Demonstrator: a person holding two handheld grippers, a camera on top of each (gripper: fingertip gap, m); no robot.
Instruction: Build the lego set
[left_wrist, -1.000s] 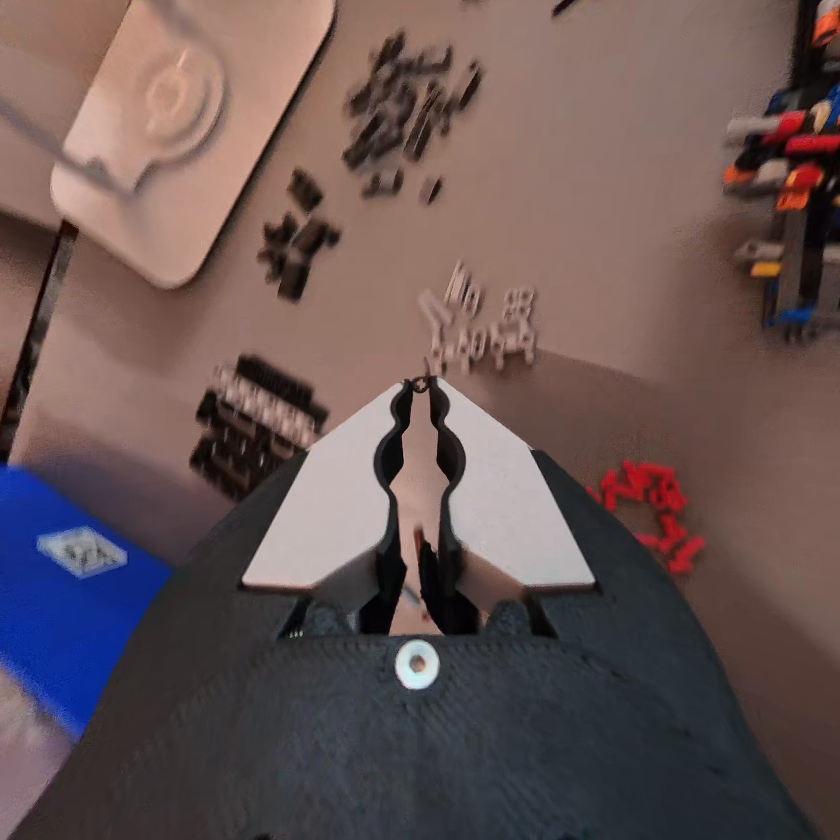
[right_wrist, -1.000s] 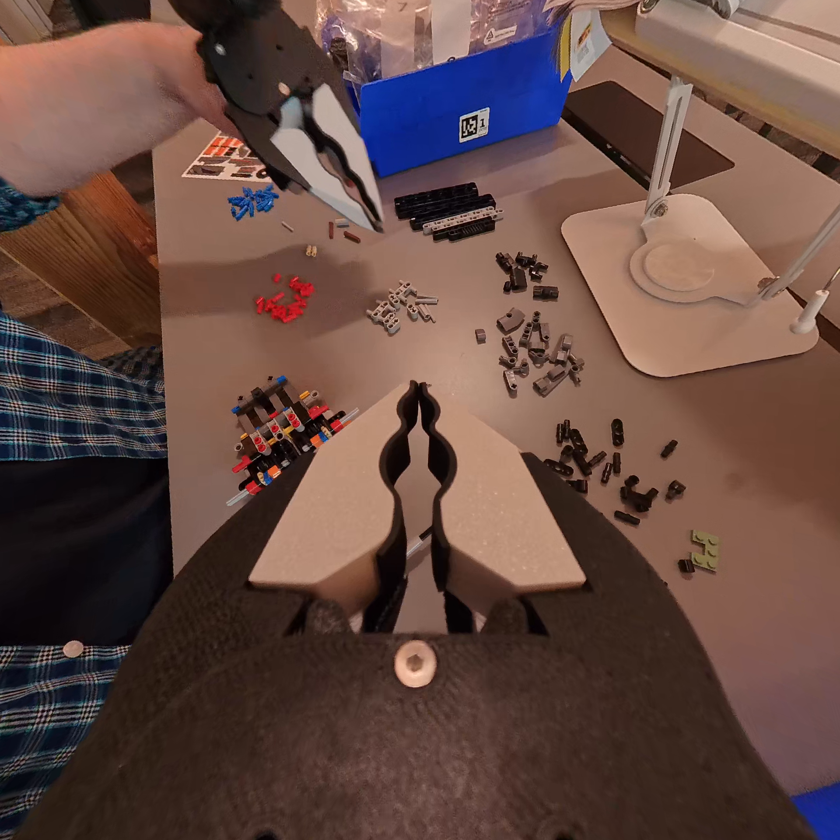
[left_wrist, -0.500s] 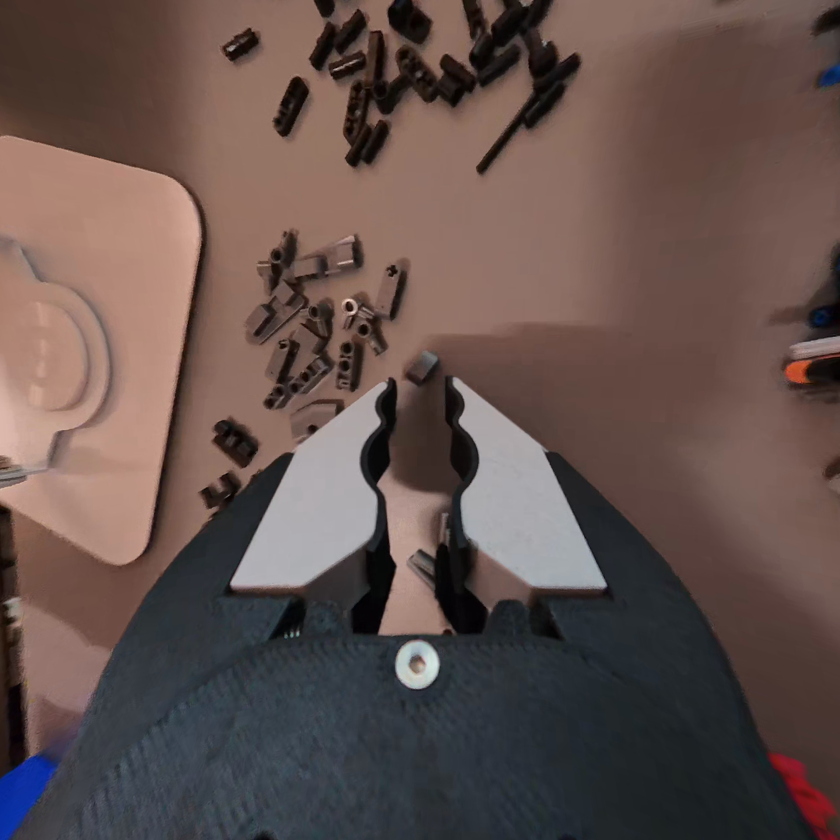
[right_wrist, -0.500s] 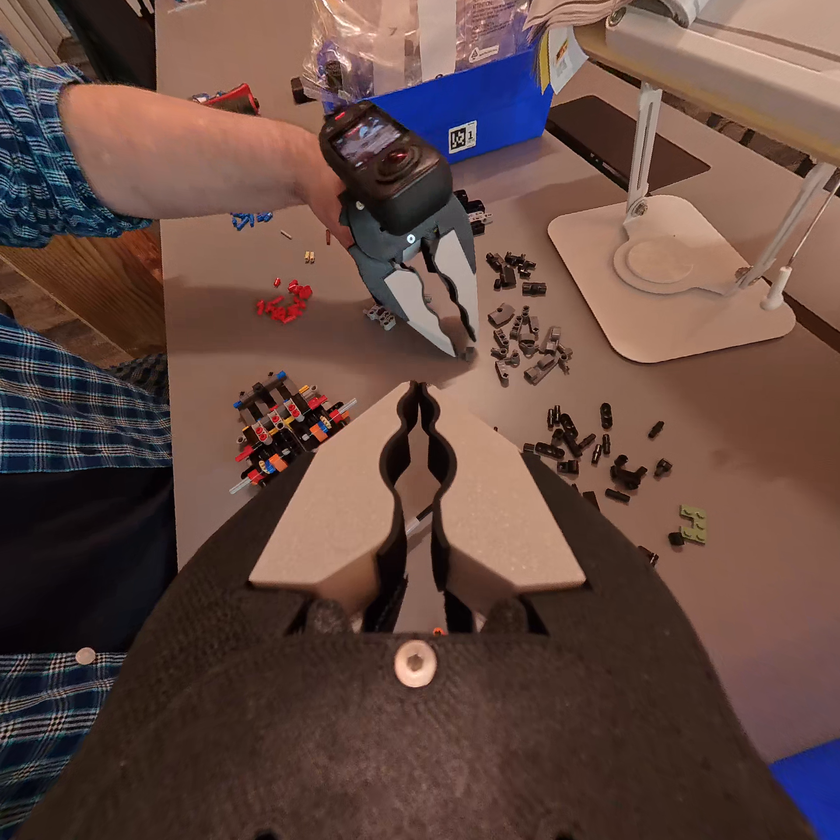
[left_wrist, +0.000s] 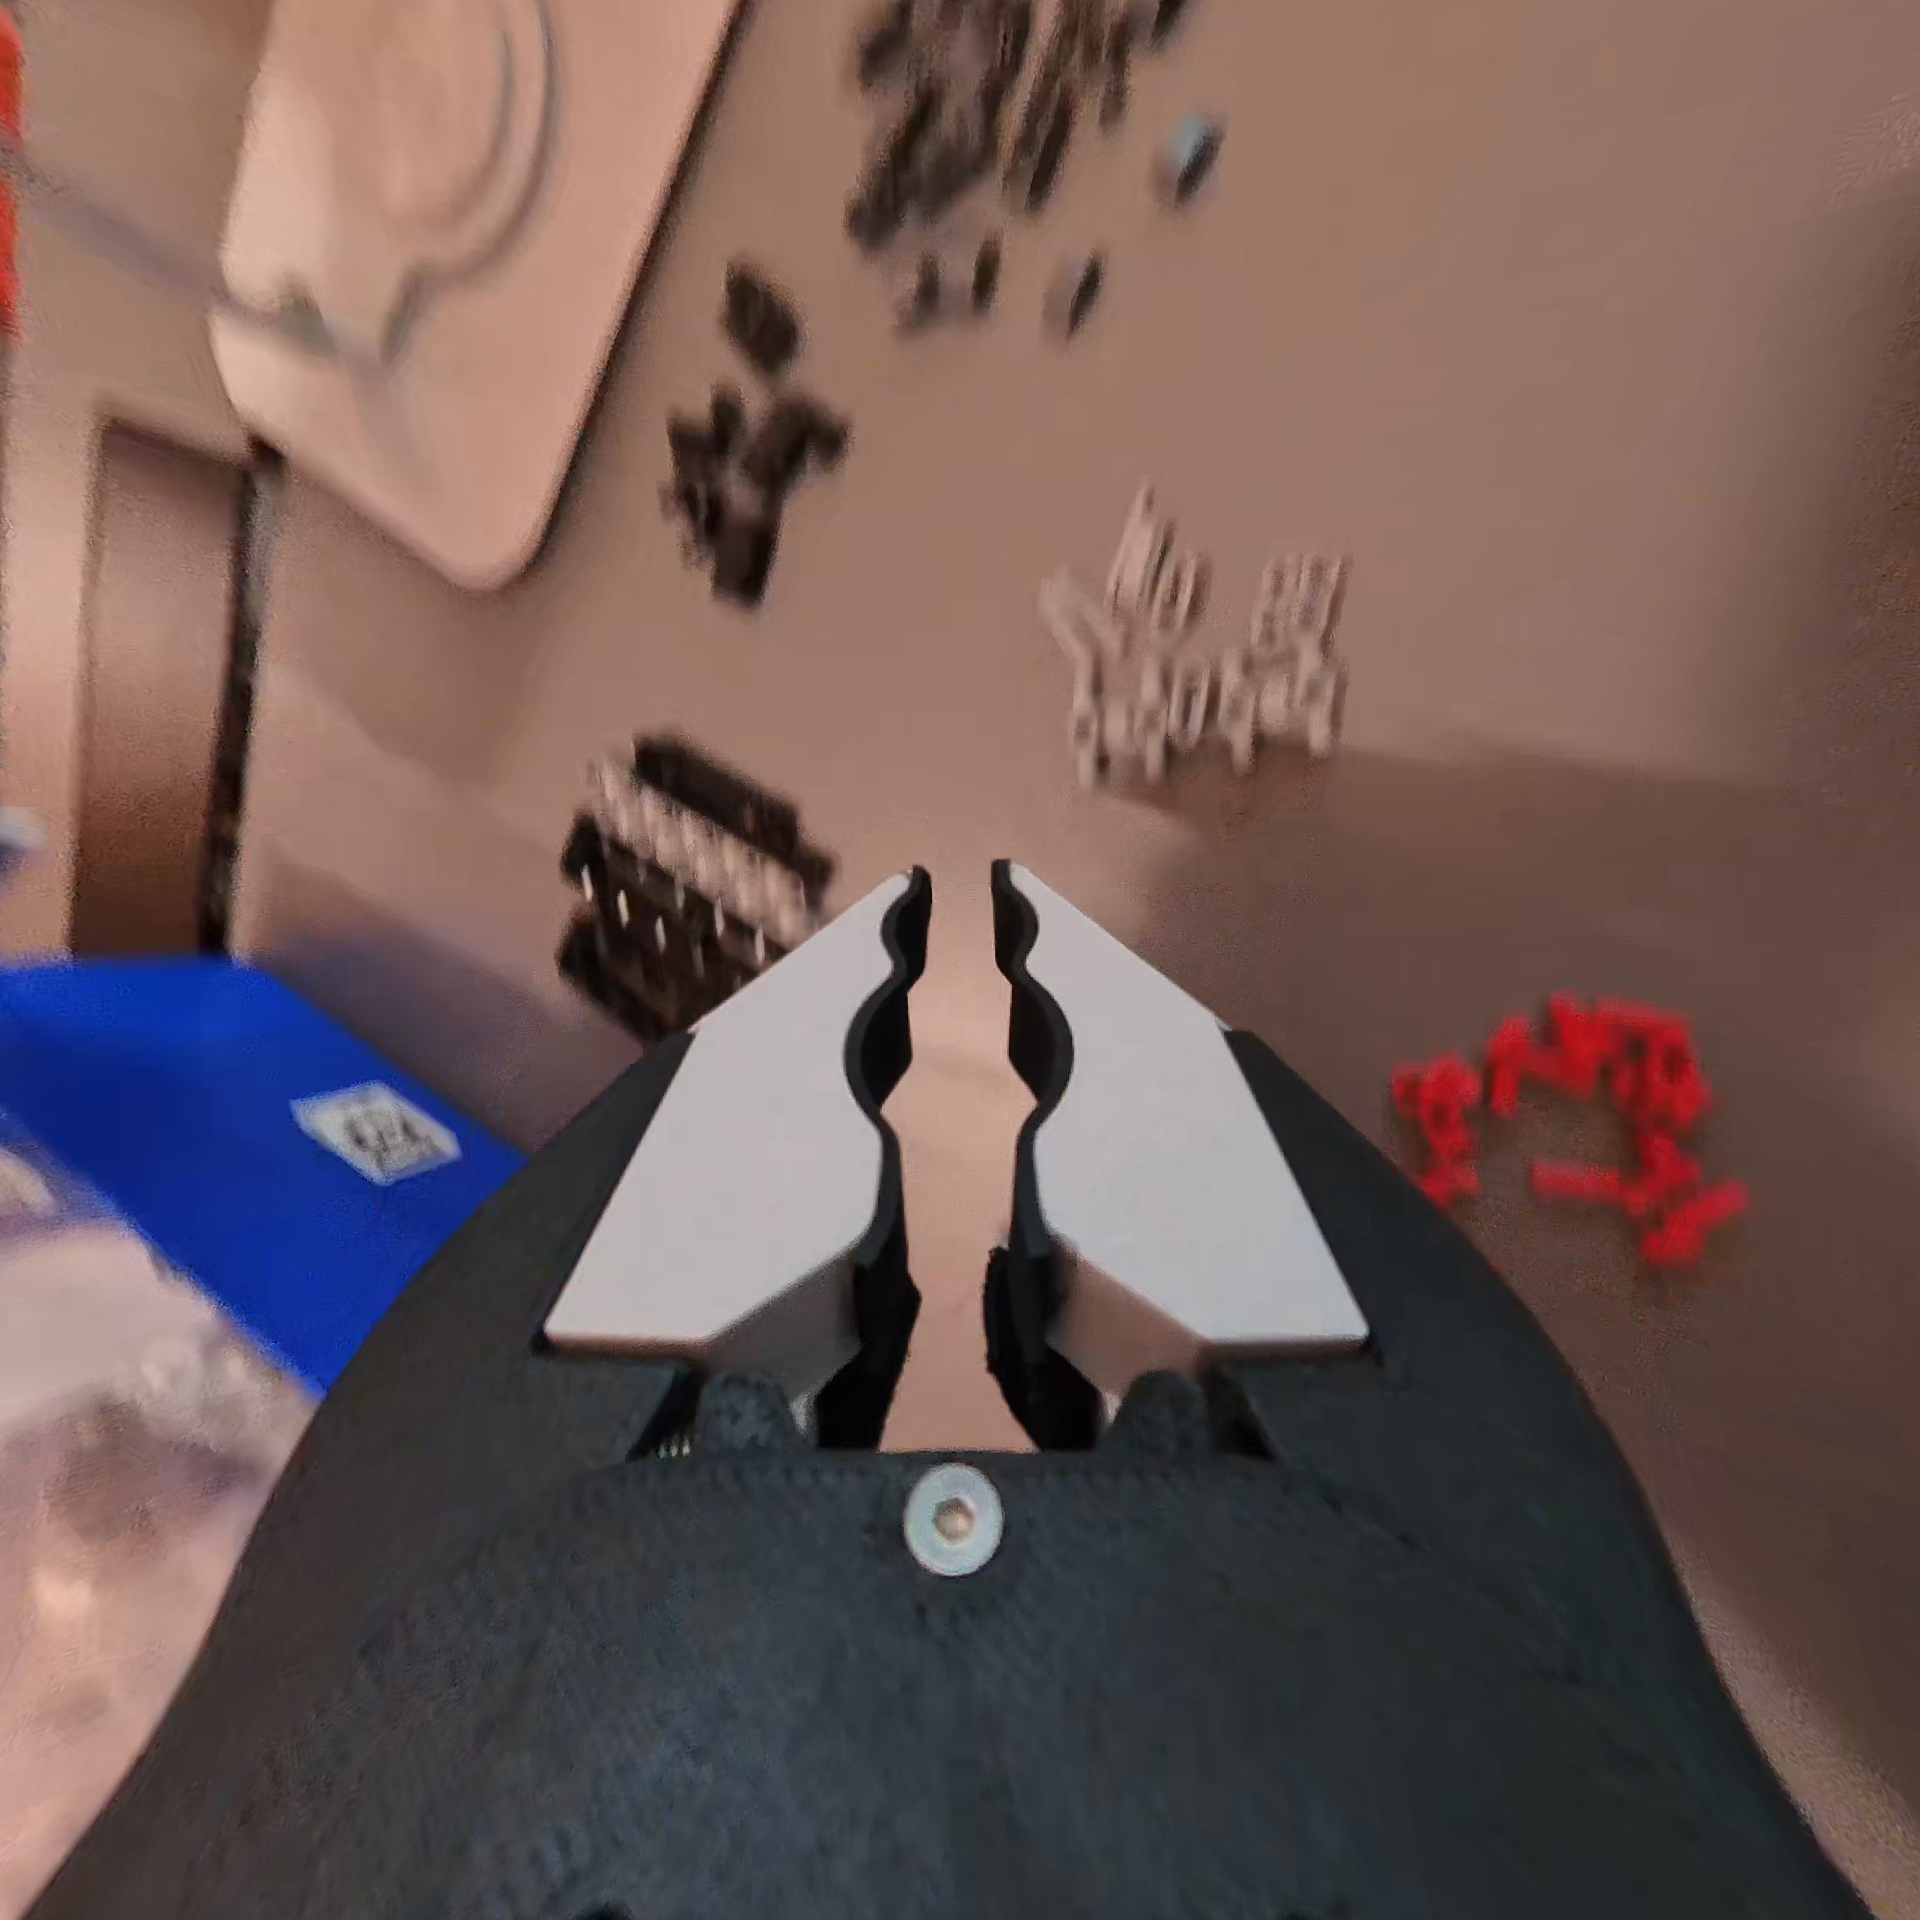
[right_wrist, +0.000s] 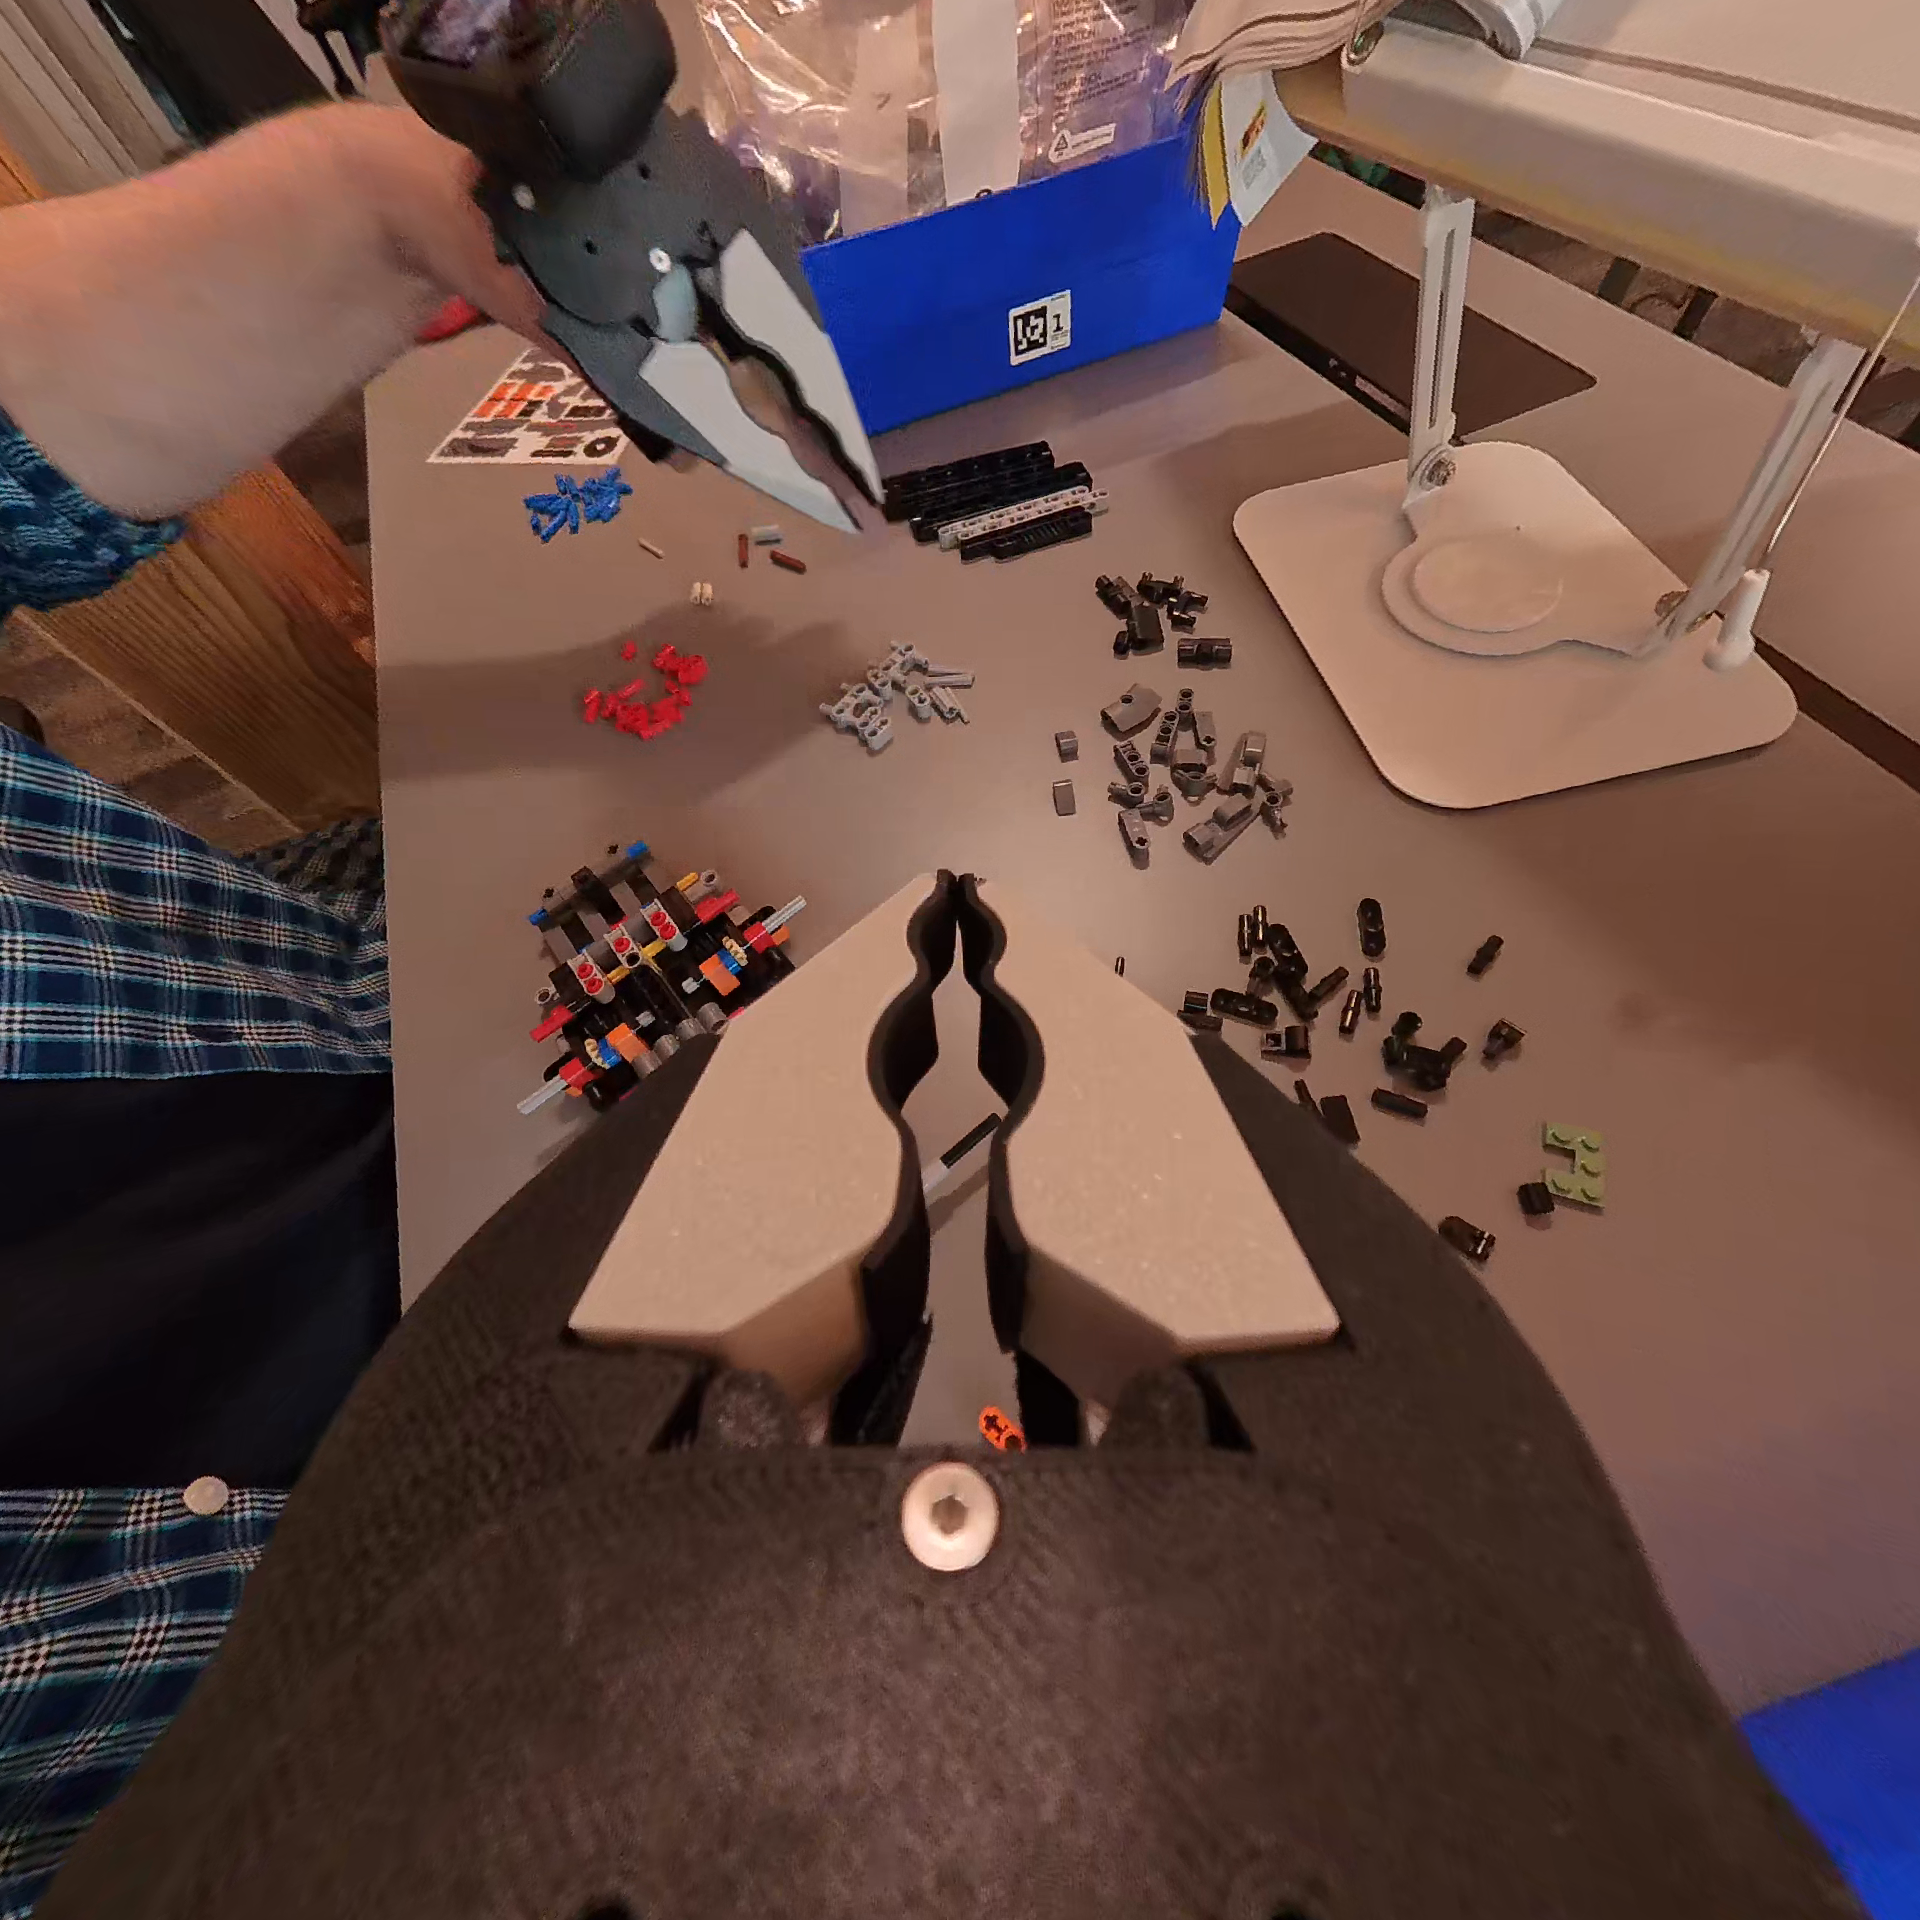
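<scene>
1. The left gripper (left_wrist: 961, 878) was up in the air over the far-left part of the grey tabletop (right_wrist: 1558, 914), fingers parted a little with nothing between them. Its own view was pretty motion-blurred.
2. The right gripper (right_wrist: 958, 883) sat lower and nearer the person, tips touching, so basically closed. Couldn't make out anything pinched at the tips.
3. The half-built lego model (right_wrist: 649, 987), black frame with red, blue, orange and yellow bits, sat near the tabletop's left edge, just left of the right gripper.
4. Loose parts were sorted in little piles across the middle: red pins (right_wrist: 644, 694), light grey connectors (right_wrist: 899, 698), dark grey pieces (right_wrist: 1195, 774), black connectors (right_wrist: 1330, 997) off to the right, blue pins (right_wrist: 577, 501) toward the far-left corner.
5. A stack of long black beams (right_wrist: 992, 499) lay toward the far edge, right in front of a blue box (right_wrist: 1023, 275) with clear plastic bags poking out.
6. A sticker sheet (right_wrist: 530, 421) lay at the far-left corner, and a white stand base (right_wrist: 1507, 634) took up the right side.
7. Room-wise: wooden furniture (right_wrist: 281, 623) beside the left edge, plus a plaid shirt sleeve (right_wrist: 156, 914).
</scene>
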